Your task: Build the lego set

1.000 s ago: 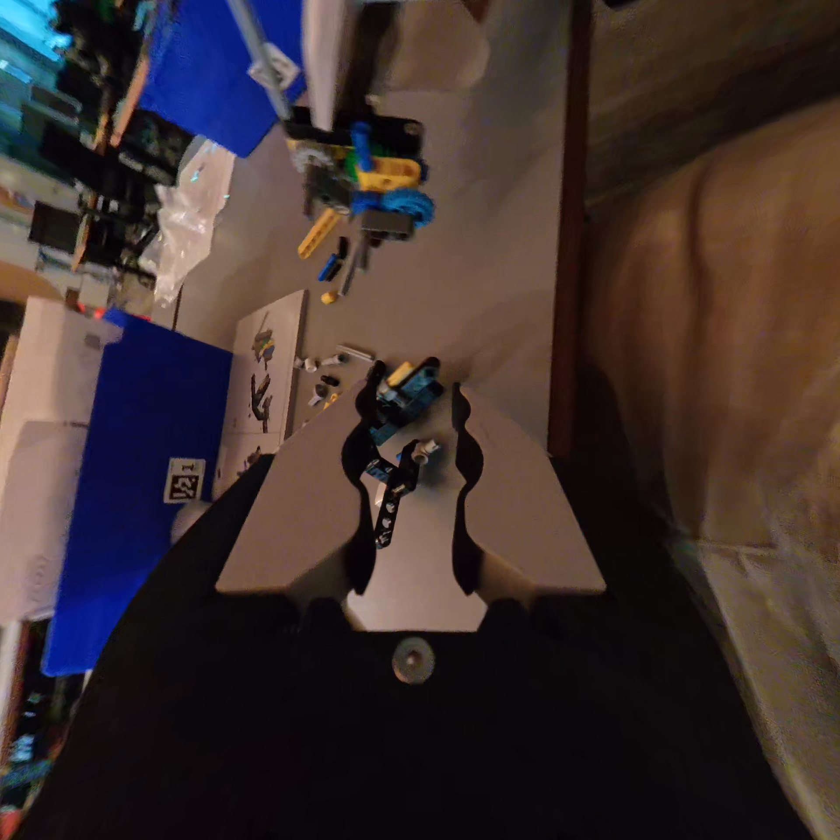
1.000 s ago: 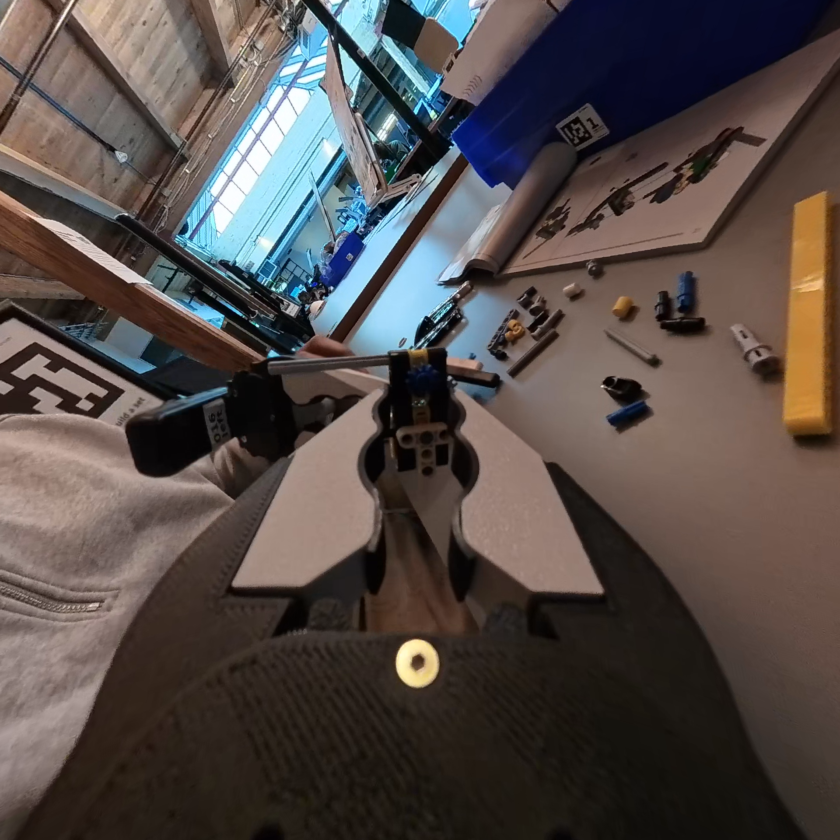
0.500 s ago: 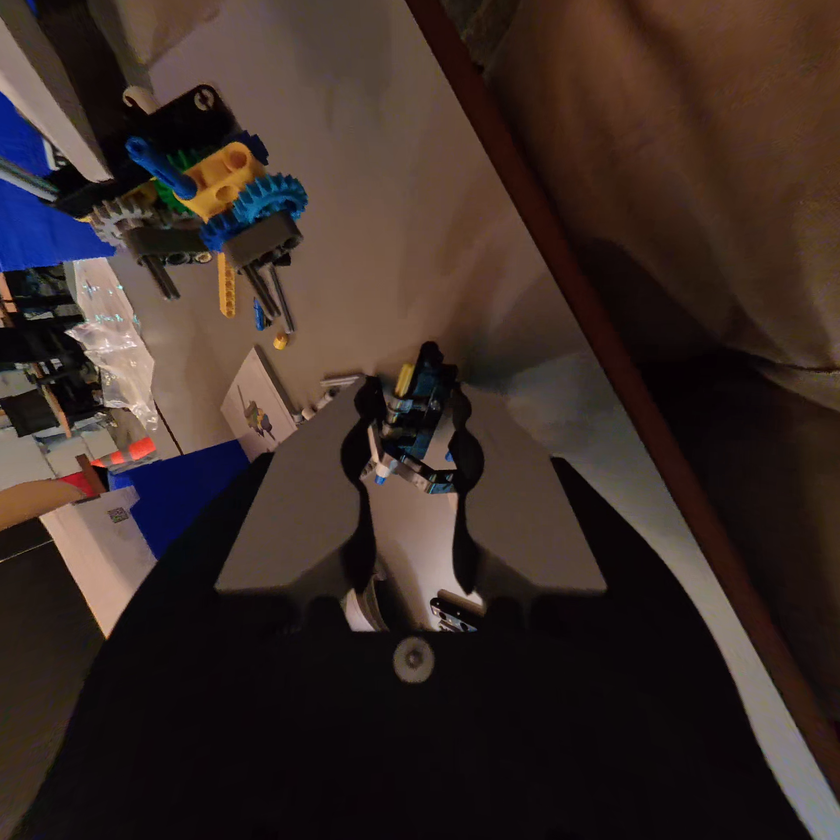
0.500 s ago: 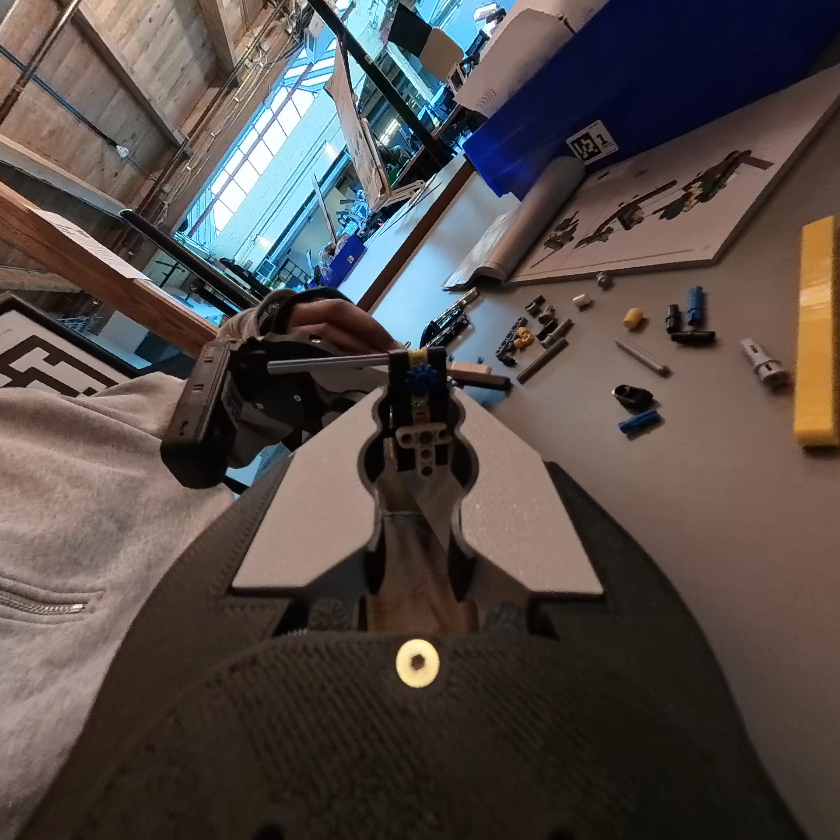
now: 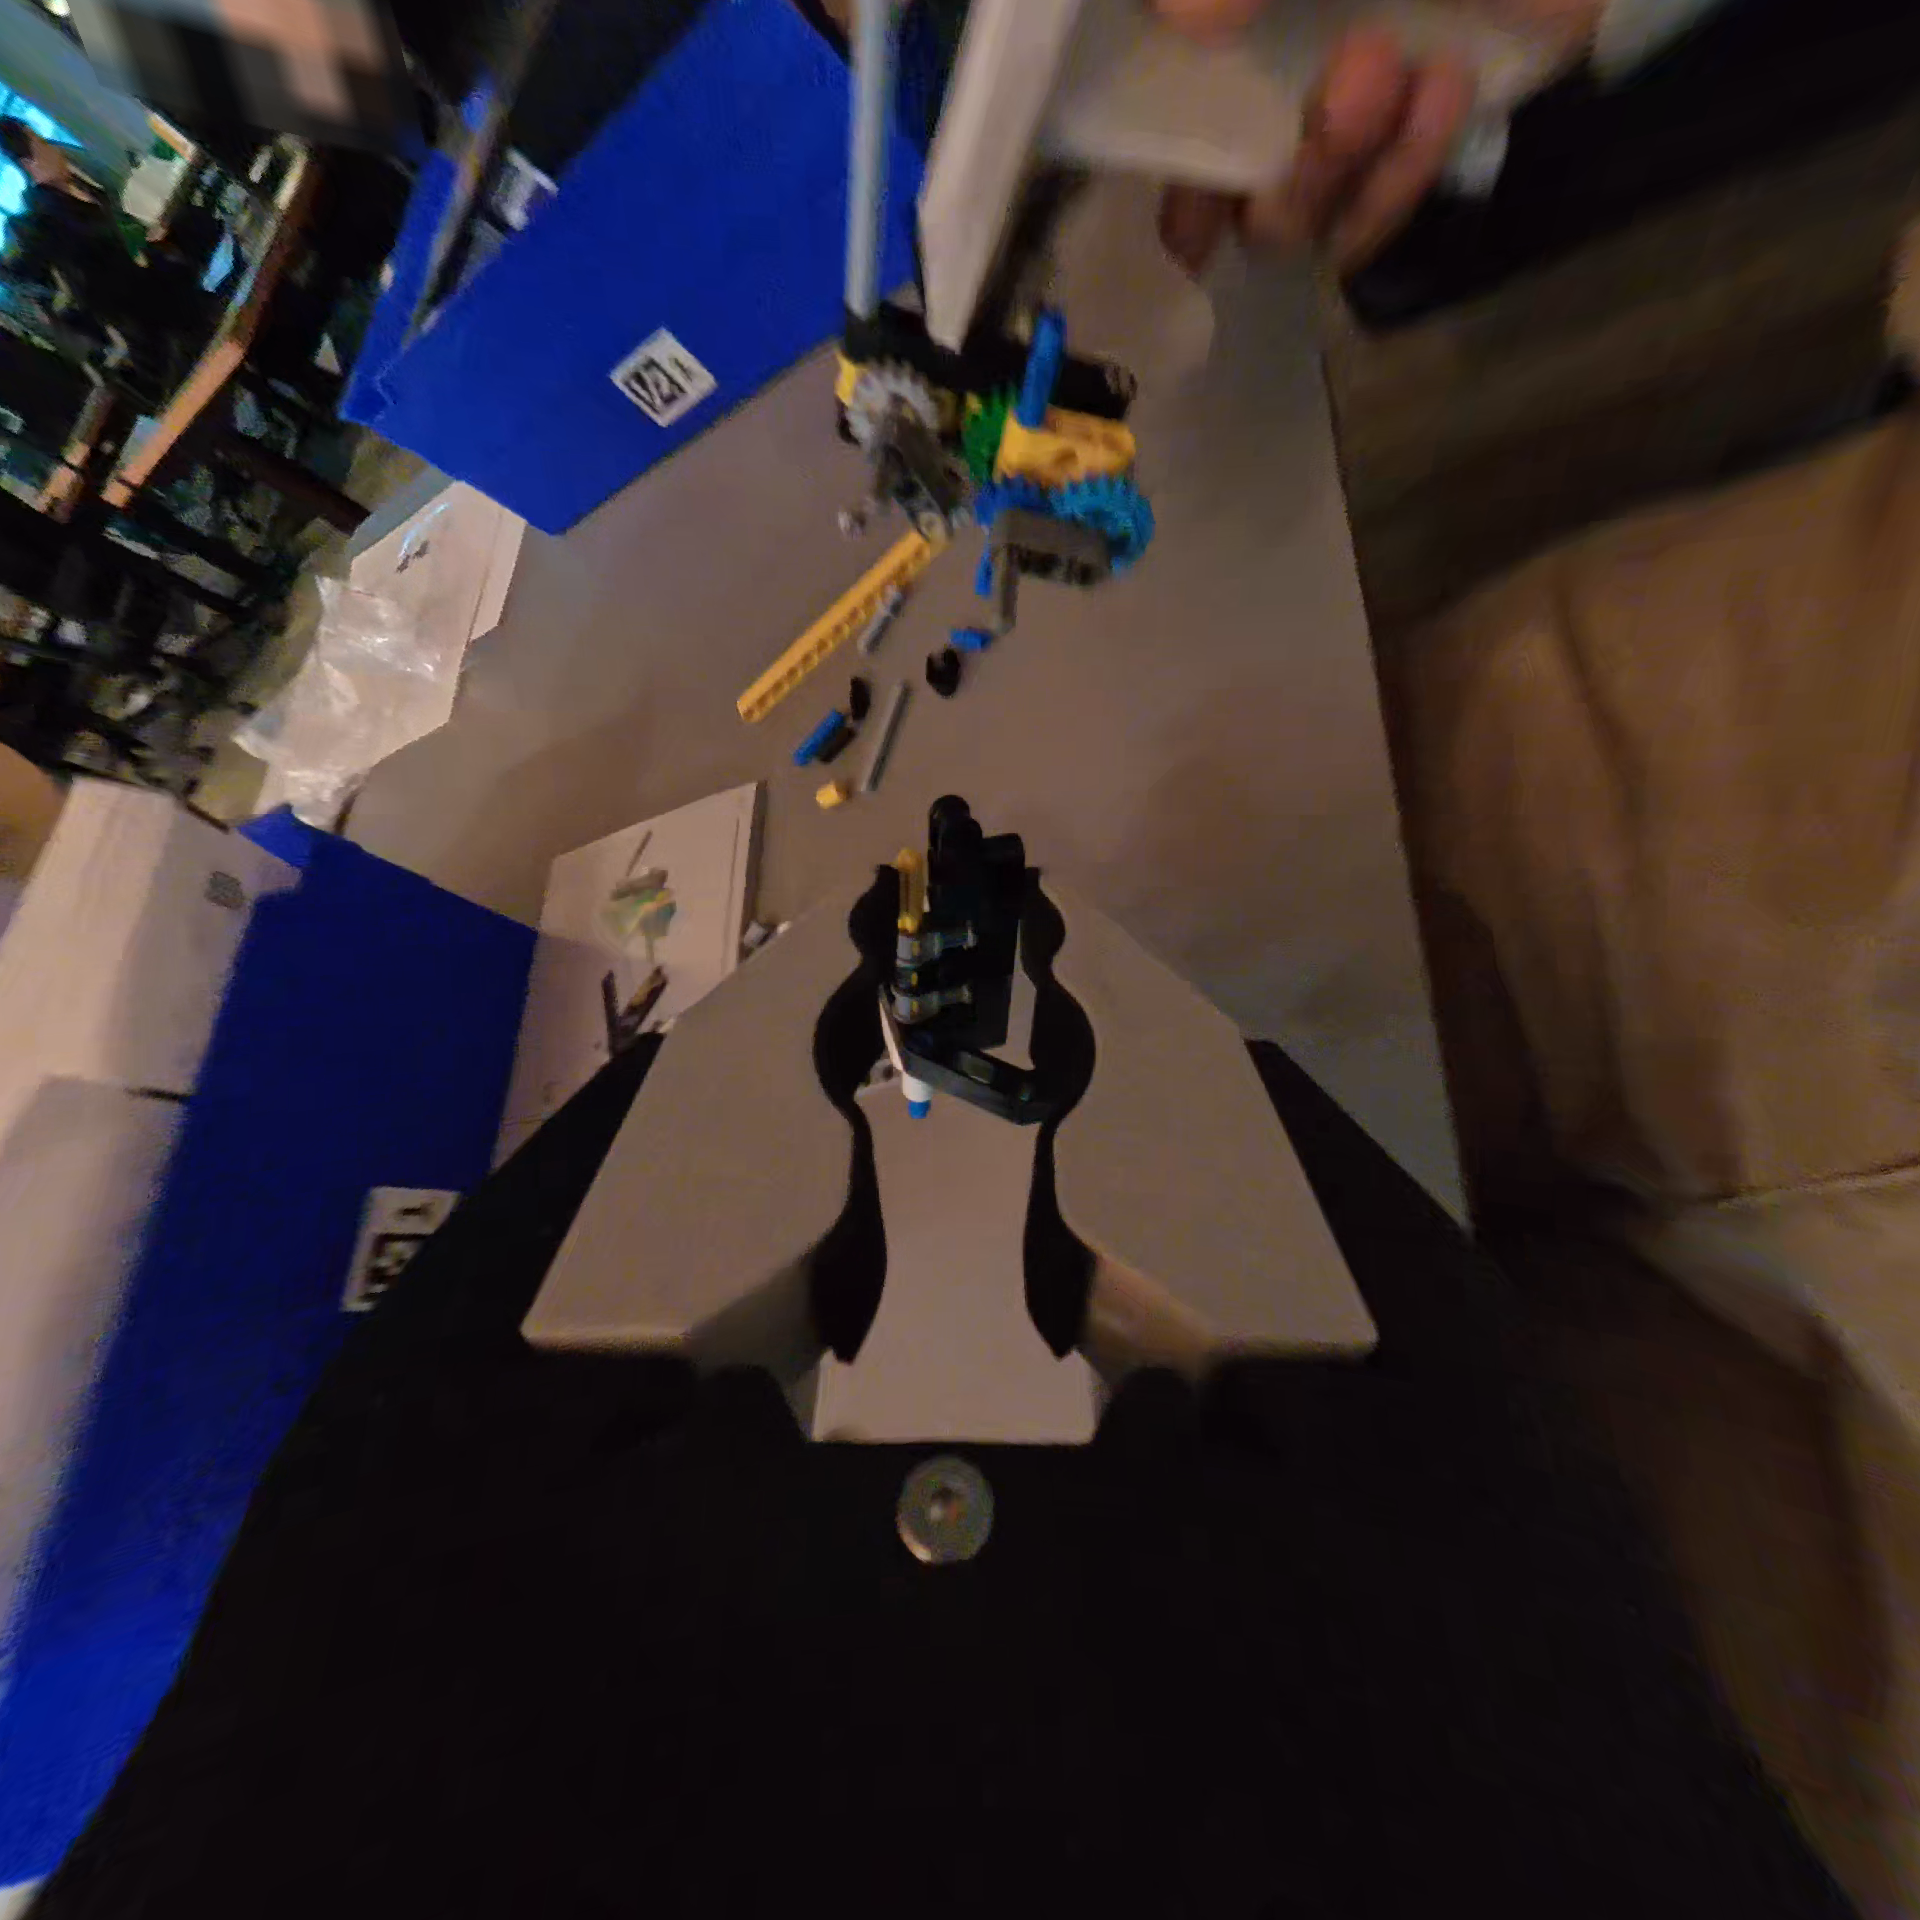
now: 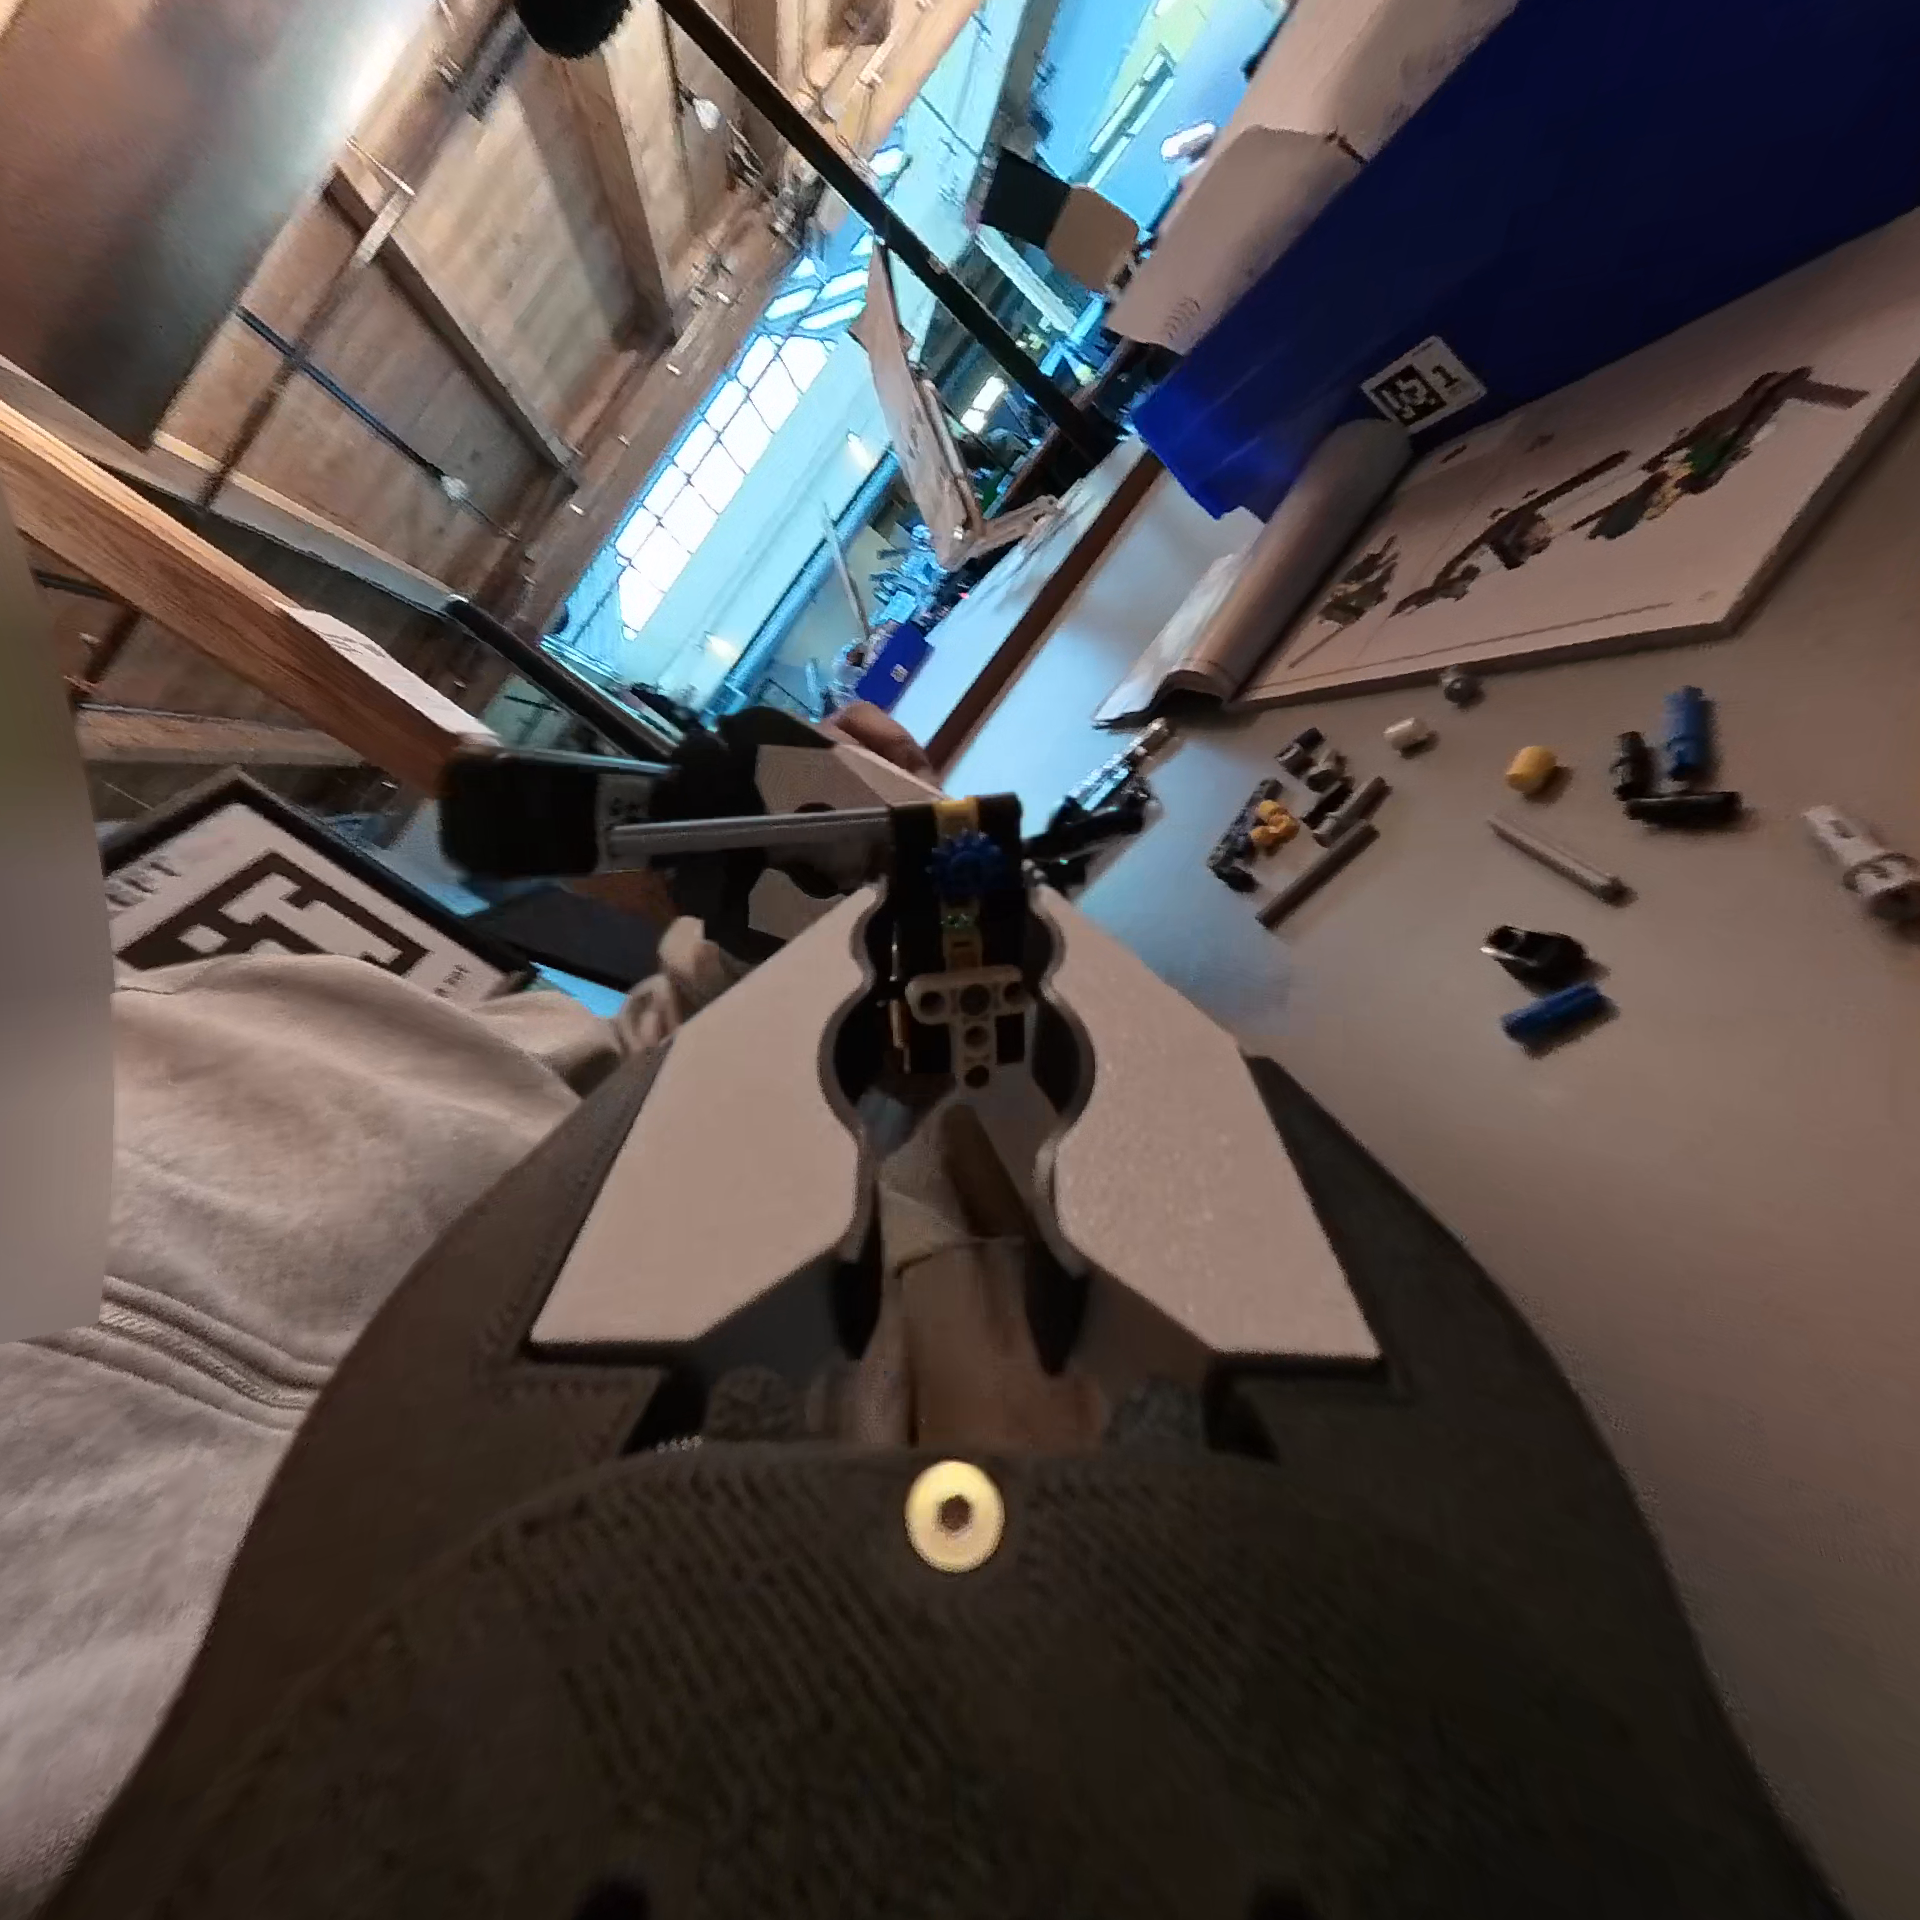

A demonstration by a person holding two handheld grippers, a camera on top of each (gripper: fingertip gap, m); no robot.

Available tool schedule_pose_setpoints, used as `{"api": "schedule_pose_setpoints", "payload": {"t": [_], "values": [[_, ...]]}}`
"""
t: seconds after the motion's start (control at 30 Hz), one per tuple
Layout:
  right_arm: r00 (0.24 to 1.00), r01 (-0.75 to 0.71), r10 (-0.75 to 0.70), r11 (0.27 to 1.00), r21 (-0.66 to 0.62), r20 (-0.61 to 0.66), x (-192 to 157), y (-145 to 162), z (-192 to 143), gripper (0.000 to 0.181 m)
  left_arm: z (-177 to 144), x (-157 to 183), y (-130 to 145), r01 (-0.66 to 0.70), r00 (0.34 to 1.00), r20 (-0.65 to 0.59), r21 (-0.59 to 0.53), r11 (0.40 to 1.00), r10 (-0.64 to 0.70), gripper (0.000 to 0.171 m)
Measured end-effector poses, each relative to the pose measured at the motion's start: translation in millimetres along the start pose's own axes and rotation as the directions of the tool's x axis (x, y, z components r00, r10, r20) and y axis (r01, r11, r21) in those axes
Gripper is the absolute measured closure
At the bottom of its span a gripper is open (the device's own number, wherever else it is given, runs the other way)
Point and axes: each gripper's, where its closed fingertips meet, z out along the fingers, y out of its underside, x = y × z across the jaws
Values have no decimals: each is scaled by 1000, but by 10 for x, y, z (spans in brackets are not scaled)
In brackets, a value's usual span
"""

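While the right gripper [image 6: 951, 1023] clamps a geared assembly [image 5: 997, 457] and the left gripper [image 5: 951, 971] pinches a black sub-assembly [image 5: 961, 977], loose pieces [image 6: 1538, 810] near the tabletop's booklet edge remain unfitted.

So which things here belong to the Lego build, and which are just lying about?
Belonging to the build:
- black sub-assembly in the left tongs
- geared assembly in the right tongs
- yellow beam and grey axle, loose on the table
- instruction booklet

Lying about:
- blue box
- plastic bag
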Motion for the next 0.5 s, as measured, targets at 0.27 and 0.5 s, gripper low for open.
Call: {"api": "schedule_pose_setpoints", "payload": {"t": [0.27, 0.5], "values": [[984, -108, 109, 994, -14, 144, -259, -47, 372, 159, -350, 30, -201, 387, 919, -200, 302, 871, -339, 150], [966, -182, 208, 968, -171, 152, -364, 70, 655, 159, -530, 82, -261, 466, 876, -316, 362, 807, -364, 150]]}}
